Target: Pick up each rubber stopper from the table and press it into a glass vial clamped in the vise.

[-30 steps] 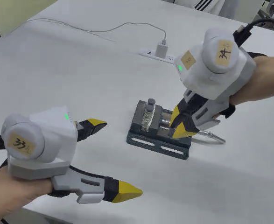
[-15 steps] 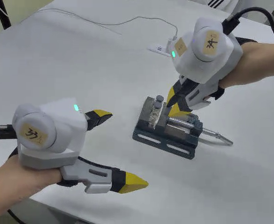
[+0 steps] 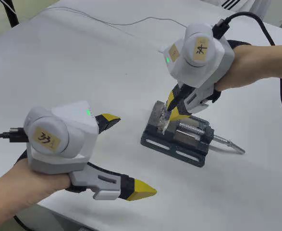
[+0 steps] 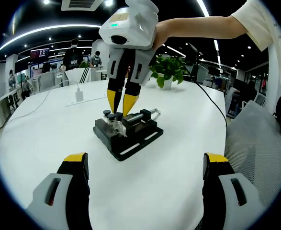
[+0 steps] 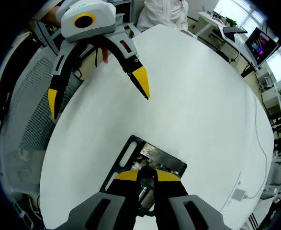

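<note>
**Pushing down: the right hand-held gripper is right on top of the vial**

On the left, the left hand-held gripper (image 3: 131, 155) hangs over the white desk (image 3: 83, 72). Its two jaws are spread wide apart and there is nothing between them. It points across the desk at the vise (image 3: 179, 144), but it is well apart from it. In the left gripper view the vise sits far out in front of the open jaws.

In the middle, the vise lies flat on the desk. Its long screw and handle run away to the right in the head view. The glass vial (image 3: 163, 126) is clamped at the left end of the vise. It stands upright, so its long way goes up and down and its mouth points up.

On the right, the right hand-held gripper (image 3: 172, 111) is by far the nearer one. It comes from above and points down at the vial. Its jaws are almost closed. In the right gripper view a small dark round thing sits between the yellow tips, and I take it to be the rubber stopper (image 5: 147, 171), held in the jaws. In the left gripper view the tips reach down to the top of the vial, so the stopper looks to be at the vial's mouth.

The stopper and the vial line up, one over the other. I think the next move needs a push straight down along the vial's long way. A push from the side could tip the stopper.
</note>
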### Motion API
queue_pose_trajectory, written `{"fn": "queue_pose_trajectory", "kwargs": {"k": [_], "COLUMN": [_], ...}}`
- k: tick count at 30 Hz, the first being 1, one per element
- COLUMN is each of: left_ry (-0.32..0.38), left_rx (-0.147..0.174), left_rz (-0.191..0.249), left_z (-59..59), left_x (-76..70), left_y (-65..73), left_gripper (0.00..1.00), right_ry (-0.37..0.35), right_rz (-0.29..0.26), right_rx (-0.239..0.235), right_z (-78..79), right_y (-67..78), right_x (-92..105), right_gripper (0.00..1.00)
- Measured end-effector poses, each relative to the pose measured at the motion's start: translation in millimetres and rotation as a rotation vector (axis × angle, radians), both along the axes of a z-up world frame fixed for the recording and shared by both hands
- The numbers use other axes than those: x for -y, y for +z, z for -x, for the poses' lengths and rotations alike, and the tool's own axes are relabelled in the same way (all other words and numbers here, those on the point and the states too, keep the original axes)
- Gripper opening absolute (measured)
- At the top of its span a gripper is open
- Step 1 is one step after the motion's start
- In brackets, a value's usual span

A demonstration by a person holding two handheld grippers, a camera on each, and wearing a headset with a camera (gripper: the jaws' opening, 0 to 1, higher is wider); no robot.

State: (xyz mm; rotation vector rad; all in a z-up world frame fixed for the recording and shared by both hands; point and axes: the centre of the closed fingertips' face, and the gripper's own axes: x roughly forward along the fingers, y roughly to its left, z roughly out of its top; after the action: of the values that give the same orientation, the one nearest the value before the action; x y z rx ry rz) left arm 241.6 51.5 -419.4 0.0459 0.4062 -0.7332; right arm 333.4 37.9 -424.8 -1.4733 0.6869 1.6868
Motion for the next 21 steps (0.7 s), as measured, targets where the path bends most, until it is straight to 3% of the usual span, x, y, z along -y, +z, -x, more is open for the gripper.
{"fn": "queue_pose_trajectory", "kwargs": {"k": [10, 21], "left_ry": [0.004, 0.008], "left_rx": [-0.011, -0.023], "left_rz": [0.015, 0.025], "left_z": [1.5, 4.3], "left_x": [-0.6, -3.1], "left_y": [-3.6, -8.5], "left_gripper": [0.99, 0.99], "right_ry": [-0.019, -0.02], "right_rz": [0.016, 0.054], "right_rx": [-0.026, -0.019], "right_z": [2.7, -1.5], "right_y": [-4.2, -7.0], "right_x": [-0.1, -1.8], "right_gripper": [0.06, 0.06]}}
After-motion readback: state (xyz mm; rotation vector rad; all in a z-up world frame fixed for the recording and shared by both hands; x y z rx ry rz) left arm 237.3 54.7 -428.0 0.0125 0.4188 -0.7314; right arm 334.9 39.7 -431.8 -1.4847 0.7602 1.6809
